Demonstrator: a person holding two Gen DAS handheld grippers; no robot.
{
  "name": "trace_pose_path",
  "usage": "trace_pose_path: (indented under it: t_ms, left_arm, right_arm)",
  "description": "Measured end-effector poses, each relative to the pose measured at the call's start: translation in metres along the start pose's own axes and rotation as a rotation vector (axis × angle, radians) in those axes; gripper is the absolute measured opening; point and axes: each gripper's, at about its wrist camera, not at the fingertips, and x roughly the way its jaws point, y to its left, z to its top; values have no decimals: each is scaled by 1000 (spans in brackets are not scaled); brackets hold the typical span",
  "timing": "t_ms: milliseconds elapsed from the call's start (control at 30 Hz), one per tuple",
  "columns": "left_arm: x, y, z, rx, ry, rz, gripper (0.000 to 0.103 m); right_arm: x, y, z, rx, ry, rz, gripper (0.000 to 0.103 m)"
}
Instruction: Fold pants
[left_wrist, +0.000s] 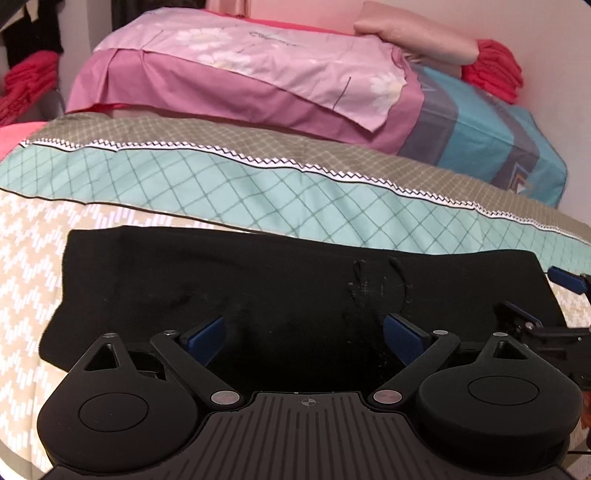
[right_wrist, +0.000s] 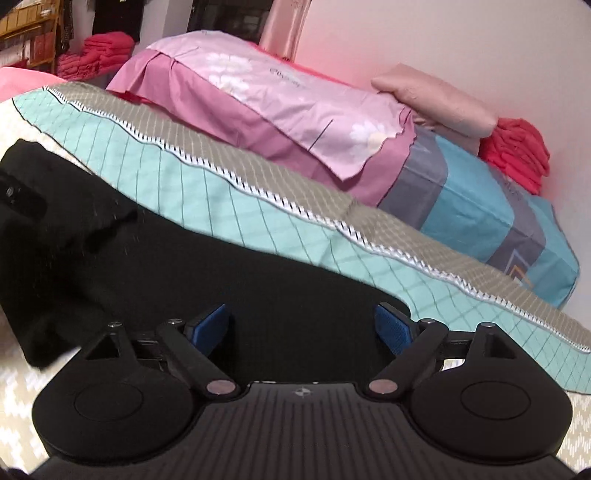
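The black pants (left_wrist: 258, 288) lie flat and folded in a wide band across the patterned bed cover, with a drawstring (left_wrist: 373, 280) showing near the middle. My left gripper (left_wrist: 304, 338) is open, low over the near edge of the pants, its blue pads wide apart and holding nothing. My right gripper (right_wrist: 302, 328) is open over the right end of the pants (right_wrist: 184, 266). The right gripper also shows at the right edge of the left wrist view (left_wrist: 546, 306).
A teal and beige quilt (left_wrist: 258, 184) covers the bed behind the pants. Pink pillows (left_wrist: 240, 74) and a blue striped pillow (left_wrist: 491, 147) are stacked further back by the wall. Red folded cloth (left_wrist: 495, 70) sits in the corner.
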Motion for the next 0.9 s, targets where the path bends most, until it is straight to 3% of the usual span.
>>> trace_pose_path:
  t_ms: [133,200,233,300,333,500,633,833,900]
  left_arm:
    - [-5,7,-2,29,-35,163,103]
    - [-8,18,-1,9,-28,224,103]
    - [-11,27,-2,-18,-28,252,103]
    - [-19,53,-8,-99,-34,305,103]
    - [-23,67,-13,-146,-37,337,103]
    - [-49,153,-52,-381,-22,548,103]
    - [-74,202,-88,-507,-13,623,103]
    - [-96,230,-124,-555,-8,690,103]
    - [-97,231,-130,-562,-9,683,103]
  right_arm:
    - [7,21,8,-41,11,63,89]
    - [11,36,12,-111,49,59,82]
    - [6,45,16,-143,18,13,77]
    - [-14,62,21,-199,-100,-14,83]
    - [-23,71,24,-216,-143,17,88]
    - [-45,151,41,-308,-220,257,88]
    - [-40,233,47,-392,-234,372,87]
    - [-13,333,58,-534,-209,336,83]
    - [0,346,67,-509,-193,297,79]
